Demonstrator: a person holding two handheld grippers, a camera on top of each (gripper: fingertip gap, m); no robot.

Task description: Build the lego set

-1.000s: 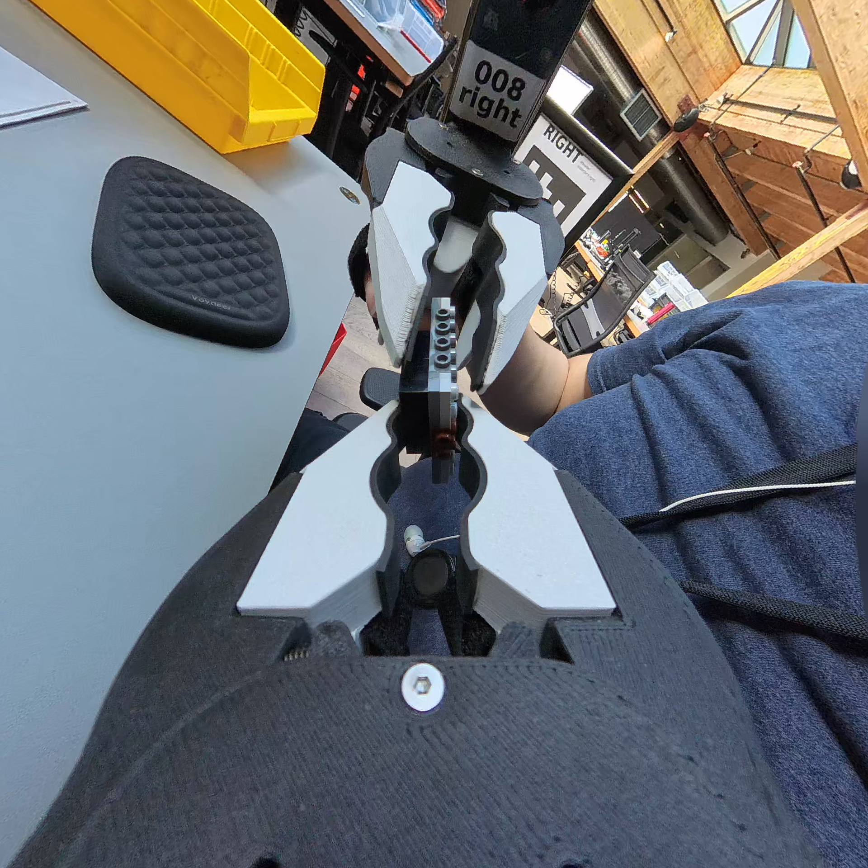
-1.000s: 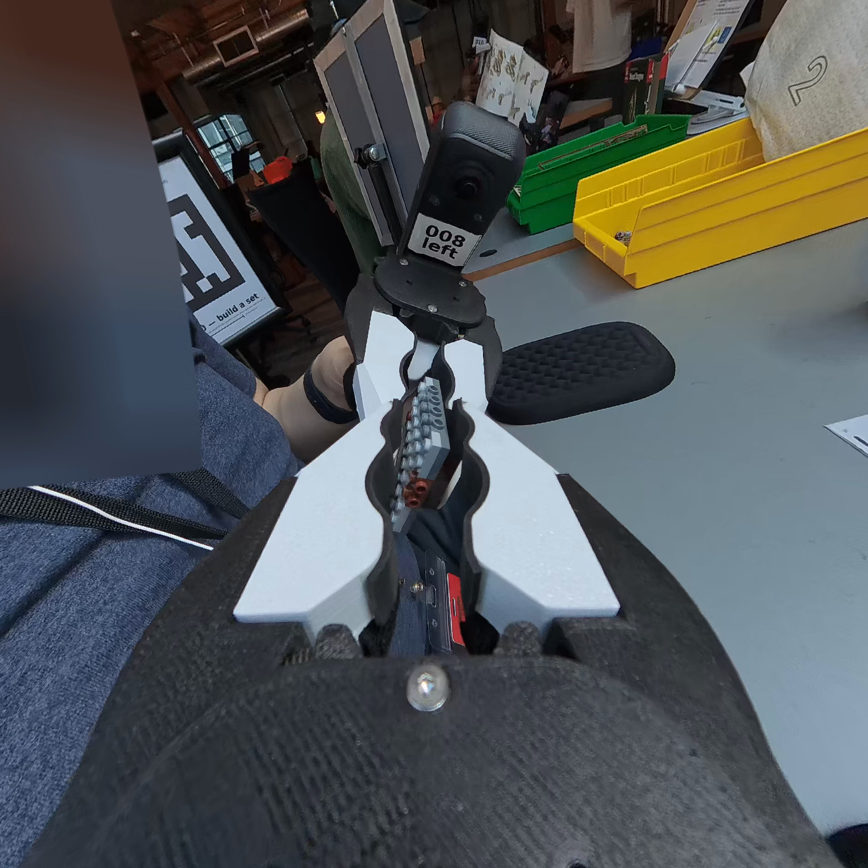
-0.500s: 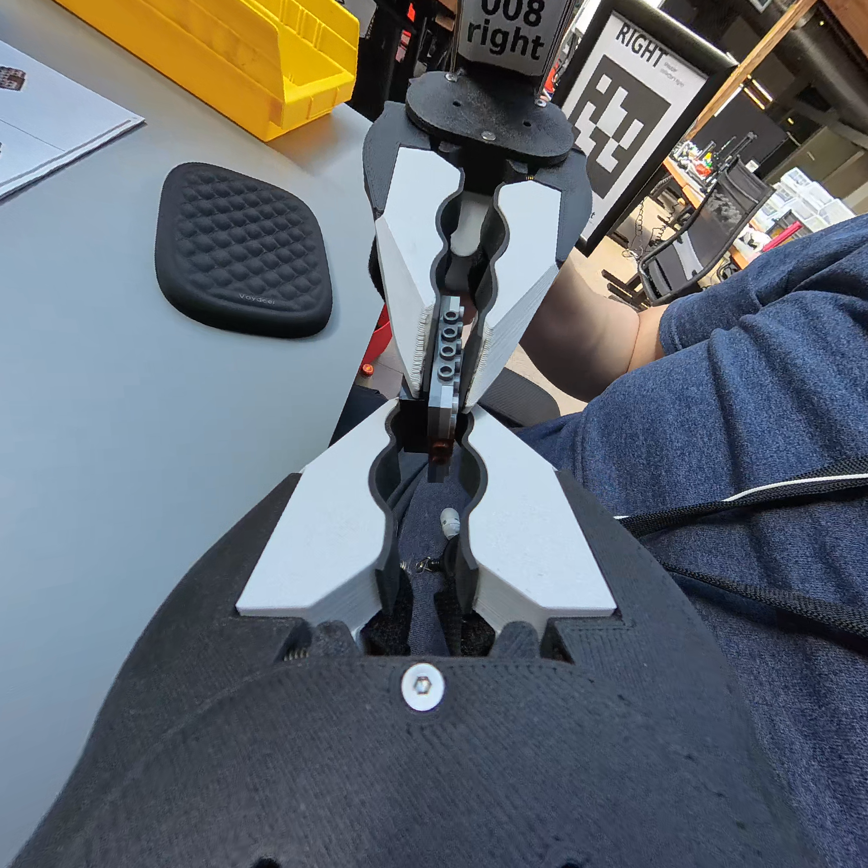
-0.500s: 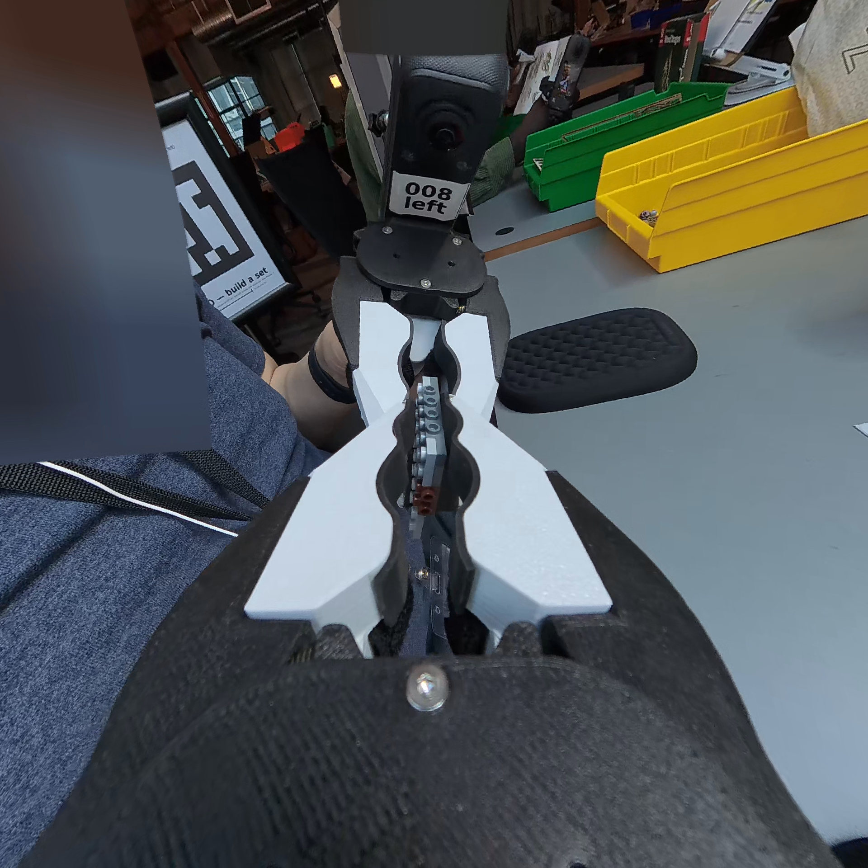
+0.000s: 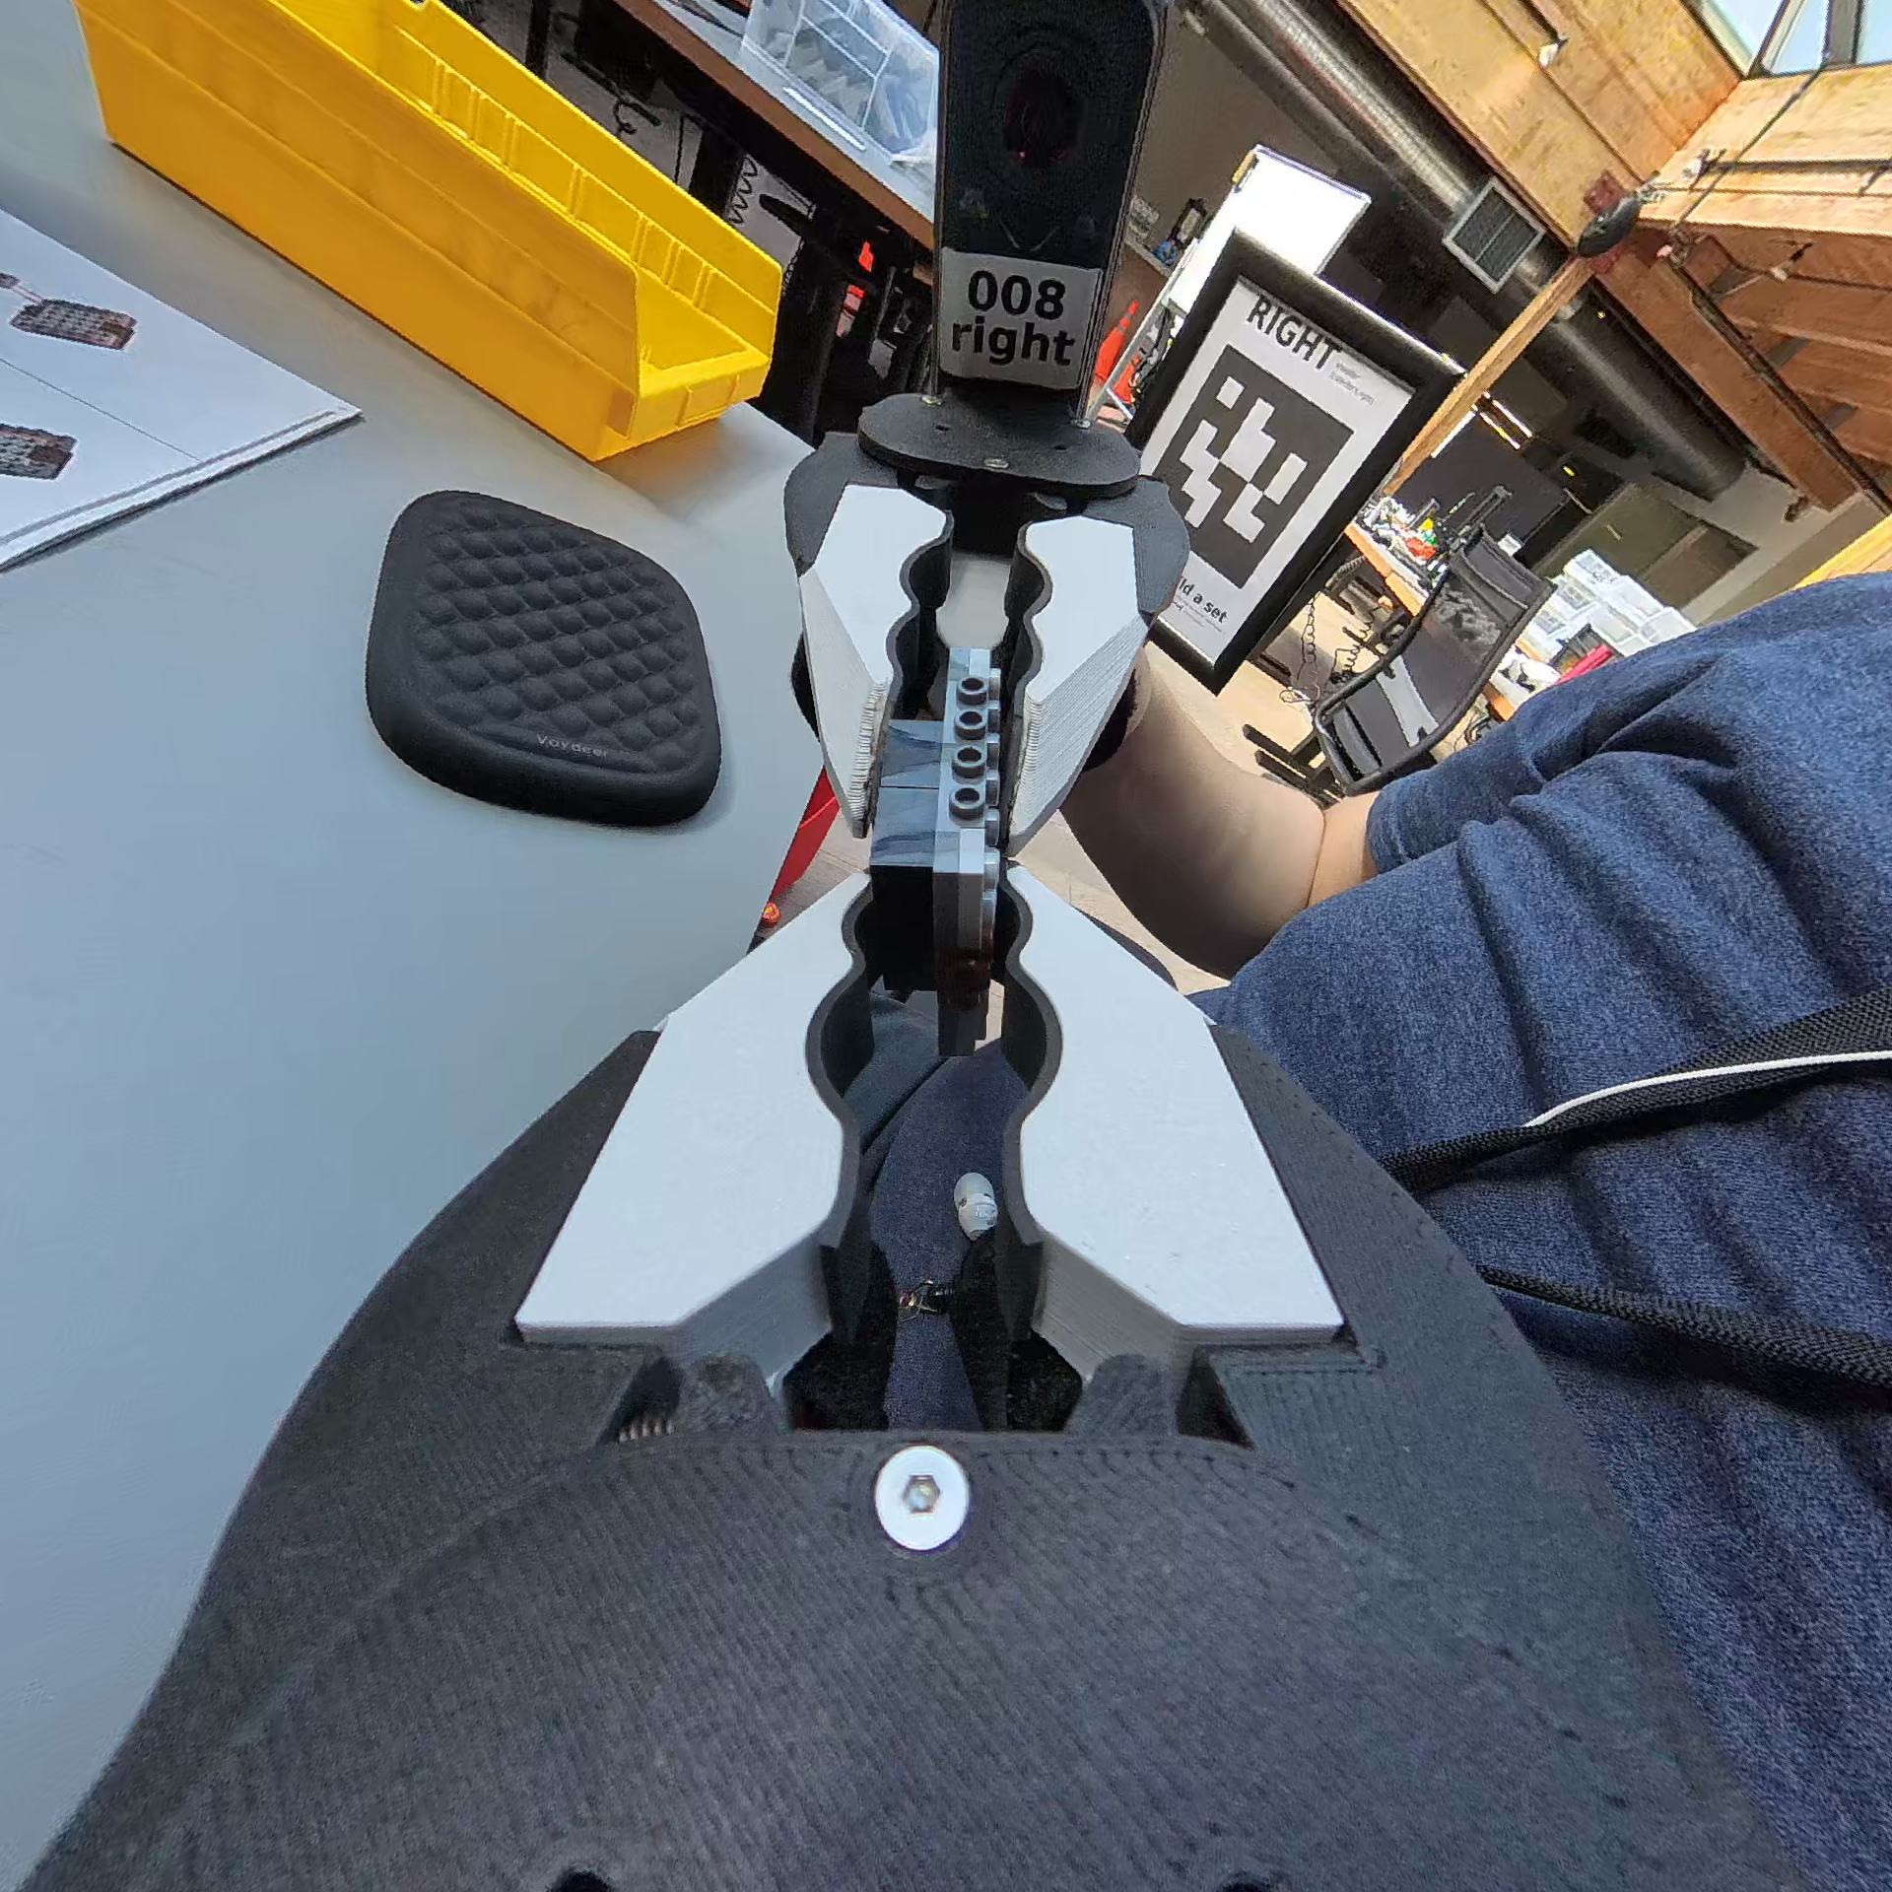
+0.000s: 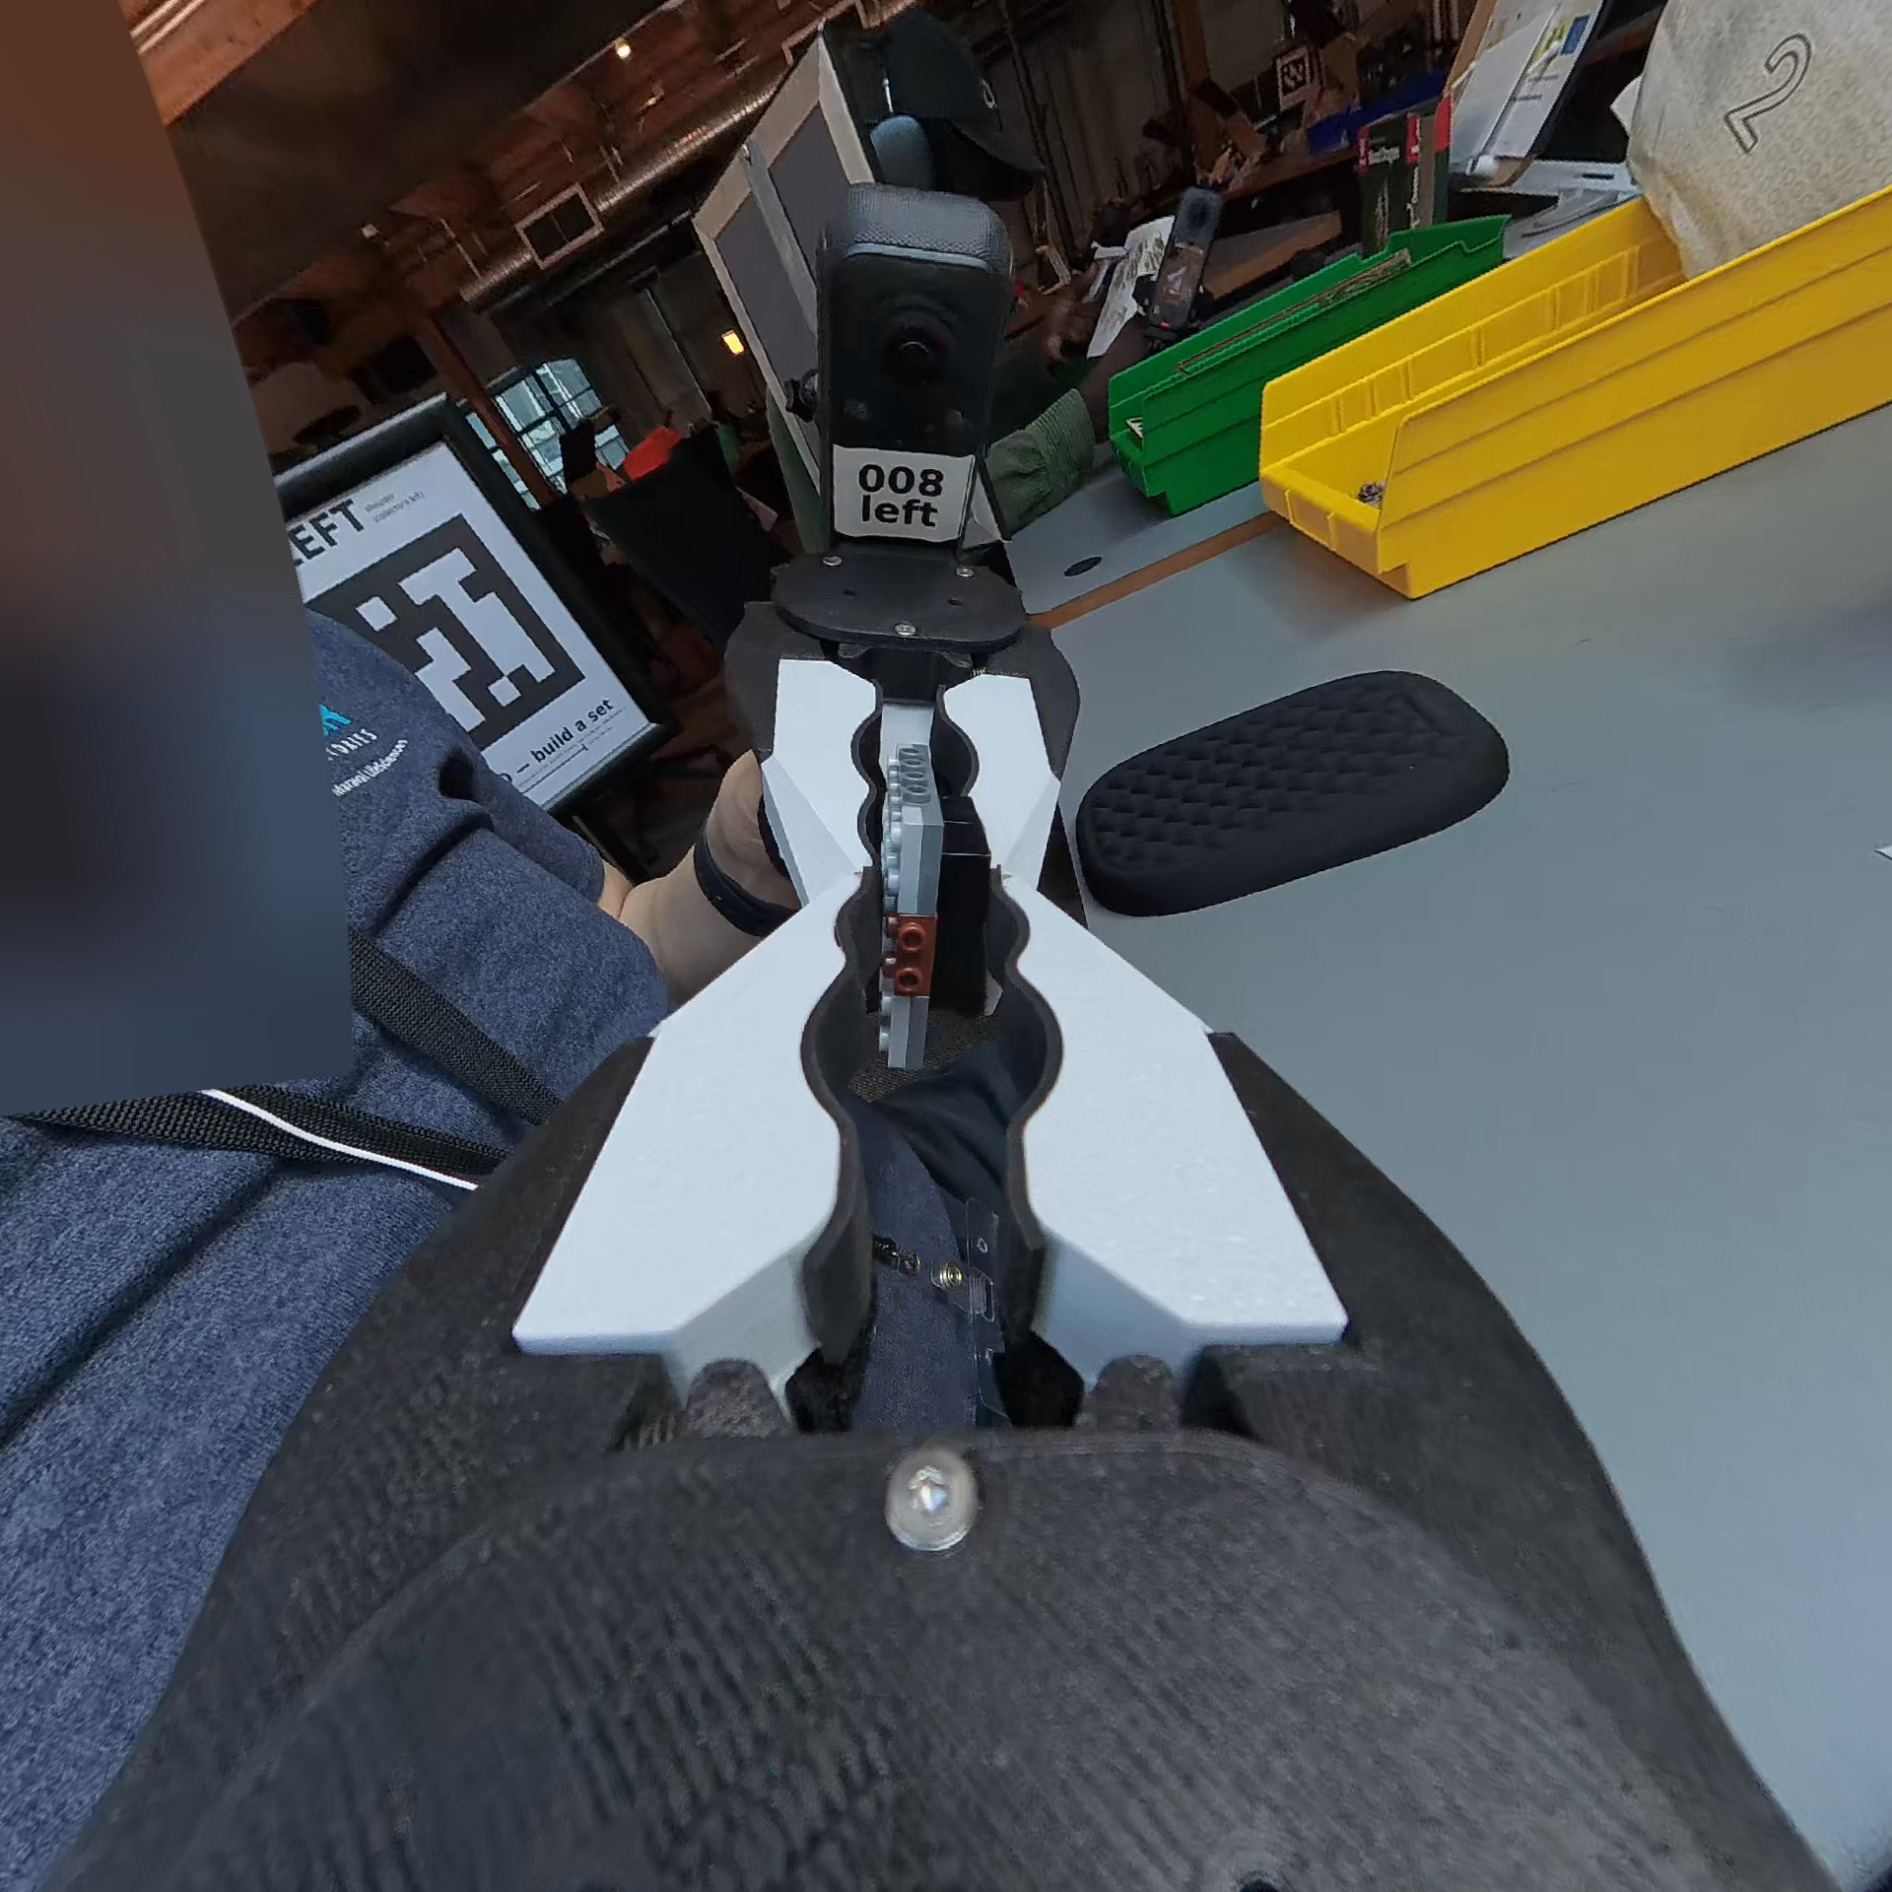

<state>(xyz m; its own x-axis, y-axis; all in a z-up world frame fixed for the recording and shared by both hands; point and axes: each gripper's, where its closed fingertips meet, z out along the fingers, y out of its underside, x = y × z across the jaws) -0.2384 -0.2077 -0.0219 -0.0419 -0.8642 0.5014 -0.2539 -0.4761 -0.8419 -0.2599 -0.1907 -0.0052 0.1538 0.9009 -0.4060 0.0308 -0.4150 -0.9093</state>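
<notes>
A small lego assembly (image 5: 937, 850) hangs in the air between my two grippers, which face each other tip to tip. It is a grey studded plate (image 6: 906, 850) with a black brick (image 6: 964, 901) on one side and a small red-brown piece (image 6: 909, 952). My left gripper (image 5: 934, 891) is shut on its near end. My right gripper (image 6: 930, 880) is shut on the other end and shows opposite in the left wrist view (image 5: 937, 819). The left gripper shows opposite in the right wrist view (image 6: 921, 819).
The grey table (image 5: 205, 973) lies beside the grippers, with a black padded rest (image 5: 543, 655), a yellow bin (image 5: 410, 205) and a printed instruction sheet (image 5: 123, 389). A green bin (image 6: 1280, 389) stands behind the yellow one. The person's blue shirt (image 5: 1536, 921) is close below. My left and right fingertips are right by each other.
Both grippers have swung together with the assembly held between them, so more of the table shows. The grey plate now lies straighter along both pairs of fingers.
</notes>
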